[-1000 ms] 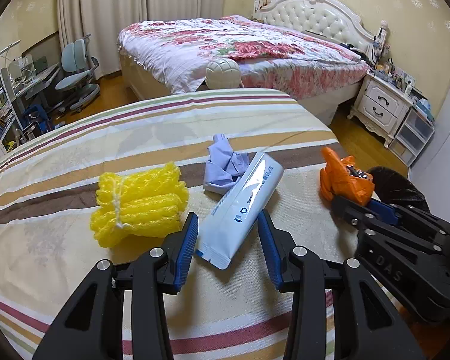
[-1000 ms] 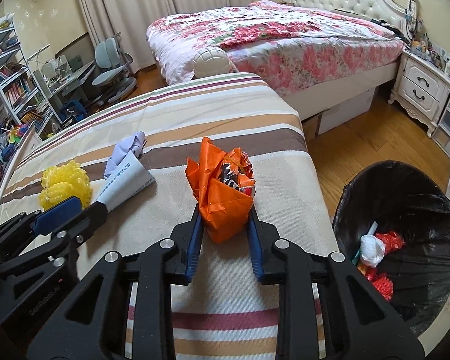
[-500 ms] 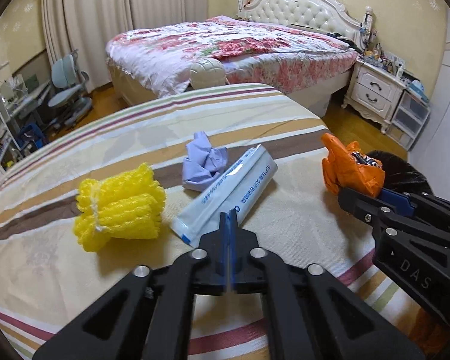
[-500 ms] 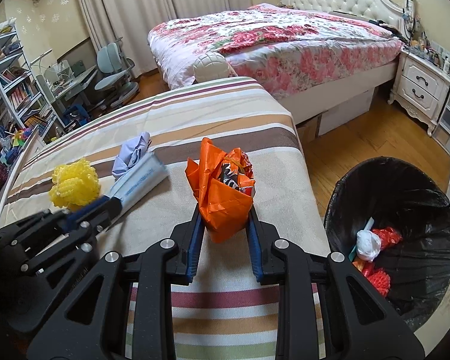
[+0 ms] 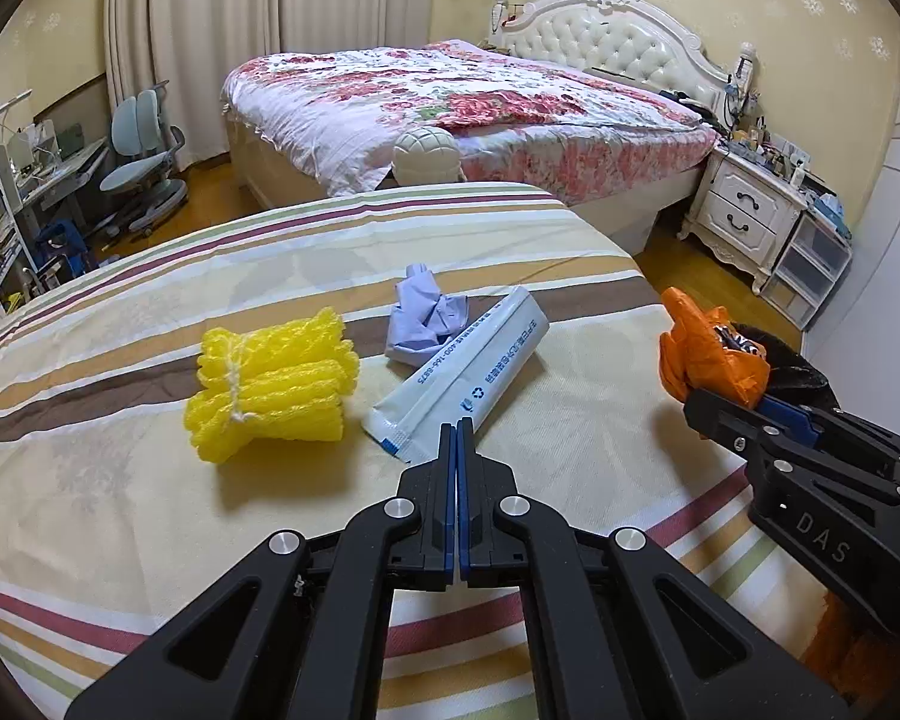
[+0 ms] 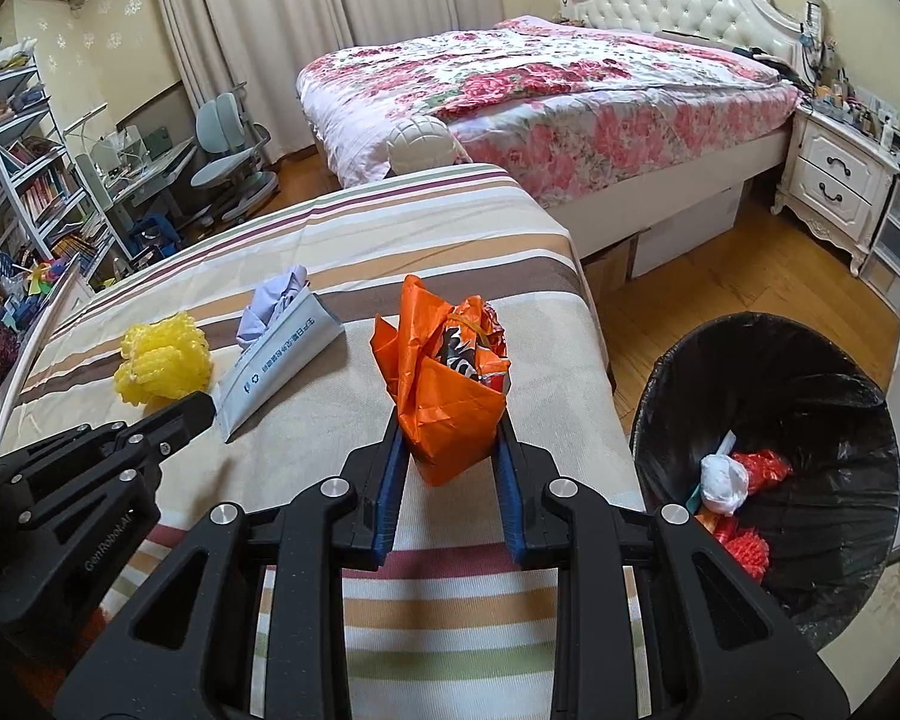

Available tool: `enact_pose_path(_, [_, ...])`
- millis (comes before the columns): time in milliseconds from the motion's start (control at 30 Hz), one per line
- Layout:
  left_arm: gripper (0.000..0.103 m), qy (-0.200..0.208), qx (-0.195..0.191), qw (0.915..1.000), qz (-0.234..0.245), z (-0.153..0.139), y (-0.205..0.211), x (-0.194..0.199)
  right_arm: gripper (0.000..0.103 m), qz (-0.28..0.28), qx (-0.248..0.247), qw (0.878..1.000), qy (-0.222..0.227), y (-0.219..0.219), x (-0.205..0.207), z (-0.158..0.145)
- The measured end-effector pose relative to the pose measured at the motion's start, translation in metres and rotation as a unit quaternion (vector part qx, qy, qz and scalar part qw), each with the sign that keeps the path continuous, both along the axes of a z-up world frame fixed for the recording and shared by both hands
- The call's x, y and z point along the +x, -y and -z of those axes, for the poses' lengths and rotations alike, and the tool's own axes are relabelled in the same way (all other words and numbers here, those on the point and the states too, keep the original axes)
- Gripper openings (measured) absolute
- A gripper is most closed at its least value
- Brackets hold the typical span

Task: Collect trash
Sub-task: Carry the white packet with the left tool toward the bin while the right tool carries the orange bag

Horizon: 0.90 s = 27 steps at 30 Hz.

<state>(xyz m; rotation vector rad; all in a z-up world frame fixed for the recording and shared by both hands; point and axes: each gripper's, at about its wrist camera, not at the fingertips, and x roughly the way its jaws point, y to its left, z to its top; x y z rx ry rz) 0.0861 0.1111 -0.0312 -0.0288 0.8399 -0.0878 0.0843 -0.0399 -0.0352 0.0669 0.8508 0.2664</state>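
My right gripper is shut on a crumpled orange wrapper, held above the striped table; the wrapper also shows in the left wrist view. My left gripper is shut and empty, its tips just short of the near end of a pale blue tube pack, also in the right wrist view. A yellow foam net bundle lies left of the tube. A crumpled lilac tissue lies behind the tube.
A black-lined trash bin with several scraps inside stands on the wood floor right of the striped table. A floral bed, a white nightstand and a desk with chair lie beyond.
My left gripper went from open around the tube's near end to fully shut, and the tube now lies ahead of its tips. My right gripper keeps hold of the orange wrapper, barely moved.
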Motion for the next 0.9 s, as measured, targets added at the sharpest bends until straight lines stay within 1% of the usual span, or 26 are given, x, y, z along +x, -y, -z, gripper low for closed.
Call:
enact_pose_path(33, [0.003, 0.000, 0.005, 1.0000, -0.001, 0.001, 0.000, 0.001, 0.027, 0.000, 0.001, 1.000, 0.000, 0.001, -0.001, 0.000])
enact_pose_path(67, [0.015, -0.002, 0.010, 0.9999, -0.001, 0.002, 0.001, 0.004, 0.027, 0.000, 0.002, 1.000, -0.001, 0.001, -0.001, 0.001])
enact_pose_path(100, [0.025, -0.003, 0.018, 0.9998, -0.004, 0.004, 0.001, 0.007, 0.027, 0.001, 0.002, 1.000, -0.001, 0.002, -0.001, 0.002])
enact_pose_path(133, [0.042, -0.001, 0.022, 0.9997, -0.007, 0.005, 0.002, 0.009, 0.027, 0.001, 0.003, 1.000, -0.002, 0.004, -0.002, 0.002])
enact_pose_path(167, [0.048, 0.001, 0.023, 0.9997, -0.005, 0.005, 0.002, 0.011, 0.027, 0.002, 0.004, 1.000, -0.003, 0.005, -0.002, 0.003])
enact_pose_path(233, [0.049, -0.001, 0.027, 0.9996, 0.000, 0.007, 0.004, 0.016, 0.027, 0.004, 0.005, 1.000, -0.005, 0.008, -0.003, 0.005])
enact_pose_path(333, [0.053, -0.006, 0.039, 0.9992, 0.001, 0.012, 0.006, 0.026, 0.027, 0.006, 0.006, 1.000, -0.008, 0.011, -0.002, 0.006])
enact_pose_path(400, [0.057, -0.014, 0.037, 0.9992, 0.002, 0.015, 0.005, 0.030, 0.027, 0.007, 0.006, 1.000, -0.008, 0.012, -0.002, 0.006])
enact_pose_path(467, [0.065, -0.035, 0.029, 0.9989, 0.014, 0.020, 0.005, 0.037, 0.027, 0.007, 0.006, 1.000, -0.008, 0.013, -0.002, 0.006])
enact_pose_path(500, [0.067, -0.048, 0.028, 0.9982, 0.023, 0.023, 0.006, 0.040, 0.027, 0.008, 0.006, 1.000, -0.008, 0.013, -0.002, 0.006])
enact_pose_path(533, [0.069, -0.046, 0.035, 0.9979, 0.028, 0.023, 0.009, 0.039, 0.027, 0.008, 0.006, 1.000, -0.008, 0.013, -0.003, 0.006])
enact_pose_path(600, [0.069, -0.046, 0.044, 0.9974, 0.036, 0.023, 0.012, 0.039, 0.027, 0.008, 0.006, 1.000, -0.007, 0.014, -0.003, 0.006])
enact_pose_path(633, [0.063, -0.044, 0.042, 0.9974, 0.038, 0.023, 0.013, 0.038, 0.027, 0.008, 0.006, 1.000, -0.008, 0.014, -0.002, 0.006])
enact_pose_path(667, [0.054, -0.041, 0.044, 0.9975, 0.038, 0.022, 0.013, 0.037, 0.027, 0.008, 0.005, 1.000, -0.008, 0.014, -0.002, 0.006])
enact_pose_path(767, [0.038, -0.032, 0.044, 0.9977, 0.040, 0.021, 0.014, 0.033, 0.027, 0.007, 0.004, 1.000, -0.010, 0.013, -0.002, 0.007])
enact_pose_path(833, [0.032, -0.023, 0.049, 0.9976, 0.042, 0.019, 0.016, 0.029, 0.027, 0.005, 0.002, 1.000, -0.011, 0.012, -0.002, 0.009])
enact_pose_path(900, [0.030, -0.019, 0.053, 0.9976, 0.041, 0.018, 0.017, 0.027, 0.027, 0.004, 0.000, 1.000, -0.012, 0.012, -0.004, 0.010])
